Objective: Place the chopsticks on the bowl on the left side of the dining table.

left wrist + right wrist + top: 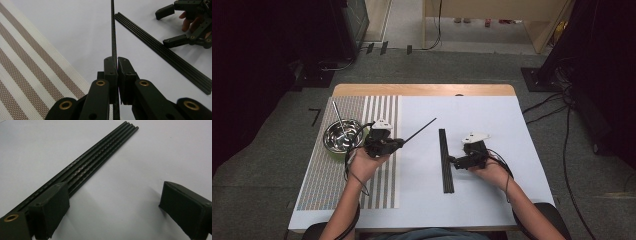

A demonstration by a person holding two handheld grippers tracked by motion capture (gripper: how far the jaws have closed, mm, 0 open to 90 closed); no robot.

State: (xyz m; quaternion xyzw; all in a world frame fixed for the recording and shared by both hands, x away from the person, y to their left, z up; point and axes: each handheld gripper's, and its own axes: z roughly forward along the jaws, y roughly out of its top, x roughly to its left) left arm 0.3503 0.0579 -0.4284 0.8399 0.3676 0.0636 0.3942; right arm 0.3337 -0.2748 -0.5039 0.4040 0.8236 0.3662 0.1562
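I am holding a thin black rod (113,32) in my left hand-held gripper (384,145), the jaws pinched narrow on it near one end, so most of its length is sticking out ahead, up and away over the white bench (482,200) toward the row of rods (445,160). In the left gripper view the rod is running dead straight between the two pads with no sag, so I am judging it stiff and very light, probably a carbon or fibre stick, though the surface is too dark for me to be sure of the material. It is looking smooth and round, so it could be twisting or sliding in the pads if I am swinging it fast; a hold nearer the middle would be steadier than this end grip, which is leaving a long lever.

My right hand-held gripper (457,161) is resting low on the bench just beside the row, its jaws standing wide with nothing between them; in the right gripper view one jaw is sitting right against the outer rod of the bundle (95,157). Those rods are lying flat and parallel, touching each other.

Behind my left hand a steel bowl (343,136) is sitting on the striped mat (384,107).
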